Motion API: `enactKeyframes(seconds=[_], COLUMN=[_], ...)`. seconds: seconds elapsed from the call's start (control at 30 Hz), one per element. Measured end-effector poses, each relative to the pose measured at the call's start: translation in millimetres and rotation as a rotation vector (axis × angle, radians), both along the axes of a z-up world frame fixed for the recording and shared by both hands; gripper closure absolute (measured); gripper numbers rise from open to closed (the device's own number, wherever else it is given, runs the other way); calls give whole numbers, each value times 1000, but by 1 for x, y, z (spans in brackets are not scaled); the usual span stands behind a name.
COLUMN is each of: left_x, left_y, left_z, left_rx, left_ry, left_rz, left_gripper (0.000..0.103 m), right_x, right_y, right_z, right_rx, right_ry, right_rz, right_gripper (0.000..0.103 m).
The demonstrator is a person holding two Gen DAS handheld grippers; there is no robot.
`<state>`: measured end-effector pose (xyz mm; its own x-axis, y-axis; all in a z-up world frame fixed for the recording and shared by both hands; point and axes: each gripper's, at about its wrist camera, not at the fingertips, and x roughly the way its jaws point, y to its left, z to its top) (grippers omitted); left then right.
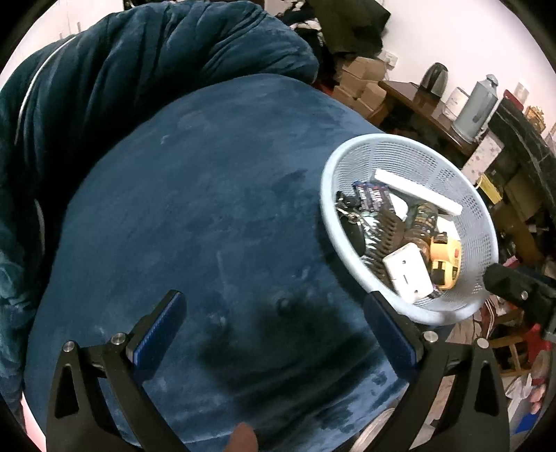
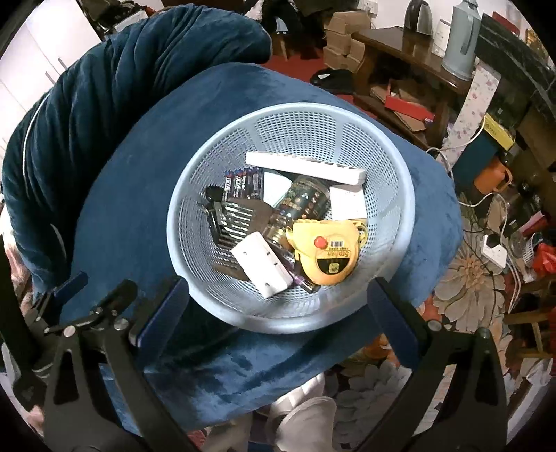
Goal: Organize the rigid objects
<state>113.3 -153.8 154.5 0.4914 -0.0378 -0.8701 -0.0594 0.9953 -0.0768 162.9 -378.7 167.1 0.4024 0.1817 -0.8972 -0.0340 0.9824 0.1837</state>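
Both my grippers are empty, jaws spread wide. Left gripper hangs over bare blue velvet cushion, nothing between its fingers; its shadow falls on the fabric just below. Right gripper sits over the near rim of the light blue mesh basket, fingers spread to either side of it, not touching it as far as I can tell. Basket rests on the cushion, toward the right edge in the left wrist view. All the rigid items I can see are inside it: long white bar leaning across the far side, pack of batteries far left, dark printed can in the middle lying on its side, white box to its right, yellow tape measure near right with a red button on top, white rectangular block near left tilted against the pile, a ribbed metallic piece under it, a black key fob at far left. Cushion surface outside the basket holds nothing. A rumpled blue blanket lies behind the cushion on the far left. A wooden table with a kettle and a thermos stands far right.
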Motion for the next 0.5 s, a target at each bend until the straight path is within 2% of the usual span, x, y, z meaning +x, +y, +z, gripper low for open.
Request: enactKeyframes(seconds=[0.13,0.3,0.5], left_x=[-9,-23,-38], left_y=[8,15,31], left_z=[-1,0,-5], left_rx=[10,83,74], left_ry=[-18,-60,-58], left_rz=[25,56,57], left_gripper=[1,1,1], right_x=[-7,-18,-30], right_y=[6,23,49], right_z=[0,-1,-9], right_rx=[-17,-33,-14], right_ry=[-8,-35,-45], right_rz=[18,58,87], right_gripper=[0,0,0])
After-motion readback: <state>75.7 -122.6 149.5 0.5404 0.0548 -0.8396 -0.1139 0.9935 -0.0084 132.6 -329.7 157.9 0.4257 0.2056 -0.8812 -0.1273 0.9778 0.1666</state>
